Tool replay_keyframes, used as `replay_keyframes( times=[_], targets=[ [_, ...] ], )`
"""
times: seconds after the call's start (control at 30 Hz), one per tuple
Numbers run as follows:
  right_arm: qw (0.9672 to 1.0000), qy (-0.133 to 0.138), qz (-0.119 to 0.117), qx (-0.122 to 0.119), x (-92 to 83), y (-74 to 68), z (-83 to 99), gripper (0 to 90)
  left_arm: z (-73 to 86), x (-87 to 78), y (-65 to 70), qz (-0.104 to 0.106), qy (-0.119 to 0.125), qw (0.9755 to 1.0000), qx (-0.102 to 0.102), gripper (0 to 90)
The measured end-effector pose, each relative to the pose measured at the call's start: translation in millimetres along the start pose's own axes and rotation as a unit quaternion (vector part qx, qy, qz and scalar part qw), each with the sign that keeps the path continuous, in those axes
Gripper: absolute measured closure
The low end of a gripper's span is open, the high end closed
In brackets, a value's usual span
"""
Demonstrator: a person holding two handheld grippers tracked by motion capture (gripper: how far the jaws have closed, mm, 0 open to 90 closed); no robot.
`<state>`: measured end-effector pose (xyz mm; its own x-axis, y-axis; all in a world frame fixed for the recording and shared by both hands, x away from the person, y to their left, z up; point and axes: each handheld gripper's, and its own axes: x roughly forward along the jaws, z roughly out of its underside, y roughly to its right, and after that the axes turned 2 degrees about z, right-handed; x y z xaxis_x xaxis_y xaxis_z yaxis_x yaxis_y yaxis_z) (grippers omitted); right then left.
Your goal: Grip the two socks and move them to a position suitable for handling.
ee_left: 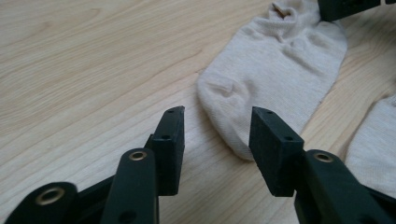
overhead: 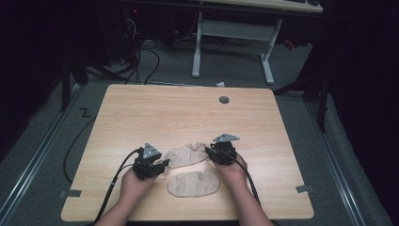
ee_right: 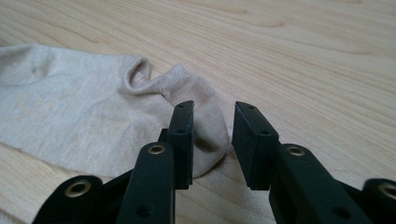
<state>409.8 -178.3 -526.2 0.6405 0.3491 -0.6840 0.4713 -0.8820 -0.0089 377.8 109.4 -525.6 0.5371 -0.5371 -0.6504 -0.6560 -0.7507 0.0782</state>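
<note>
We count two beige socks on the worktop: far sock between both claws, near sock (untouched). Left claw and right claw gape, empty.

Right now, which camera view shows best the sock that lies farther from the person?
The left gripper view shows the farther sock best: nearly its full length, from toe to cuff. The high view shows it whole but small and dim, between the two grippers. The right gripper view gives only its cuff end, close before the open jaws.
</note>
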Motion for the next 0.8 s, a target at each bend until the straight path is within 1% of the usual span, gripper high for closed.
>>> replay_keyframes(
  times=[0.03,0.1,0.13,0.17,0.2,0.23,0.27,0.33,0.5,0.57,0.63,0.67,0.7,0.73,0.77,0.8],
  targets=[
    [1.0,-0.006,0.002,0.0,1.5,-0.3,0.1,68.6,0.0,1.7,0.7,-0.001,0.0,1.0,-0.001,57.4],
    [1.0,-0.007,0.0,-0.002,1.5,0.5,1.2,68.4,0.1,2.6,1.1,-0.003,0.001,1.0,-0.002,57.3],
    [1.0,-0.007,0.0,-0.002,1.5,0.5,1.2,68.4,0.0,1.8,1.5,-0.006,0.002,1.0,0.001,57.3],
    [1.0,-0.006,-0.003,0.003,0.9,1.4,2.4,68.6,-0.8,-0.2,1.2,-0.007,0.007,1.0,-0.001,56.8],
    [1.0,-0.006,-0.003,0.003,0.9,1.4,2.4,68.6,-0.8,-0.2,1.2,-0.007,0.007,1.0,-0.001,56.8],
    [1.0,-0.004,-0.004,0.004,0.5,1.6,3.5,69.4,-1.5,-0.3,0.4,-0.002,0.008,0.9999,-0.007,57.0],
    [1.0,-0.004,-0.004,0.004,0.5,1.6,3.5,69.4,-1.5,-0.3,0.4,-0.002,0.008,0.9999,-0.007,58.0],
    [1.0,-0.003,-0.005,-0.001,-0.1,0.7,4.4,71.2,-0.8,2.9,0.9,-0.002,-0.002,1.0,-0.007,58.7],
    [1.0,-0.004,-0.007,-0.004,-3.4,-2.2,7.5,74.4,0.0,5.0,0.5,-0.004,-0.008,0.9999,-0.008,60.4],
    [0.9999,-0.003,-0.01,-0.006,-4.8,-3.4,8.9,75.9,0.5,6.2,0.9,-0.004,-0.011,0.9999,-0.008,62.9],
    [0.9999,-0.004,-0.014,-0.008,-6.8,-5.1,10.6,78.4,0.5,6.3,0.6,0.0,-0.011,0.9999,-0.009,65.5],
    [0.9999,-0.004,-0.014,-0.008,-6.8,-5.1,10.6,78.4,0.5,6.3,0.6,0.0,-0.011,0.9999,-0.009,68.3],
    [0.9997,-0.007,-0.019,-0.011,-9.3,-6.9,12.3,81.8,0.3,5.8,0.4,0.003,-0.011,0.9999,-0.01,71.3],
    [0.9997,-0.007,-0.019,-0.011,-9.3,-6.9,12.3,81.8,0.3,5.8,0.4,0.003,-0.011,0.9999,-0.01,75.0],
    [0.9996,-0.005,-0.02,-0.018,-11.5,-9.4,14.2,83.9,0.0,6.0,-0.3,0.008,-0.01,0.9998,-0.014,79.6],
    [0.9996,-0.006,-0.018,-0.02,-12.7,-10.4,14.5,84.2,-0.2,5.9,-0.2,0.007,-0.007,0.9999,-0.014,83.0]
  ],
)
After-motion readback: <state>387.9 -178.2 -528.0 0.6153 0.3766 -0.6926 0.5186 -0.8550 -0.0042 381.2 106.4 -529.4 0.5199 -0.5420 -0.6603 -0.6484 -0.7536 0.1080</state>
